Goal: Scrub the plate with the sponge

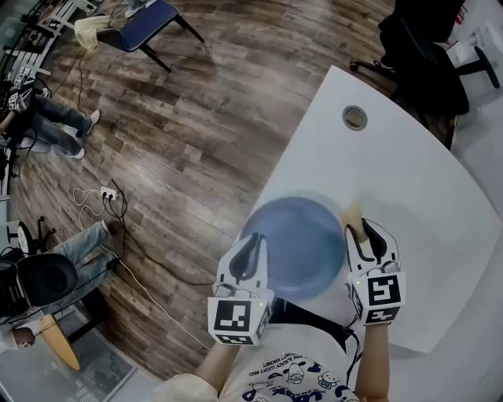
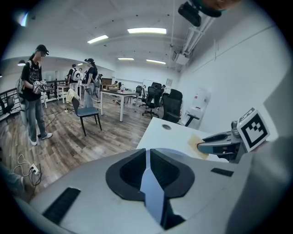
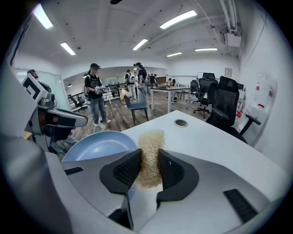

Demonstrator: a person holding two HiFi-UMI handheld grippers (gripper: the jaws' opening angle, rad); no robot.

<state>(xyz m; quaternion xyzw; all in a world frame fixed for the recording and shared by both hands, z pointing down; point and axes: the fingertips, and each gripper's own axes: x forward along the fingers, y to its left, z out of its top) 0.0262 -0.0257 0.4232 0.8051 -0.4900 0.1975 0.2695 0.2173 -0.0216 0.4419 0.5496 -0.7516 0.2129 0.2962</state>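
A round blue plate (image 1: 297, 245) is over the near left corner of the white table (image 1: 424, 196); whether it rests on it I cannot tell. My left gripper (image 1: 251, 245) is shut on its near left rim. In the left gripper view the rim (image 2: 153, 187) runs edge-on between the shut jaws of the left gripper (image 2: 147, 153). My right gripper (image 1: 366, 229) is shut on a tan fibrous sponge (image 1: 353, 210) just right of the plate. In the right gripper view the sponge (image 3: 151, 137) stands pinched in the right gripper (image 3: 149, 157), with the plate (image 3: 98, 146) to its left.
A round cable hole (image 1: 354, 117) sits far back on the table. The table's curved edge runs just left of the plate, over a wood floor. Black office chairs (image 1: 424, 47) stand behind the table, a blue chair (image 1: 145, 23) far left. Cables and a power strip (image 1: 106, 192) lie near seated people.
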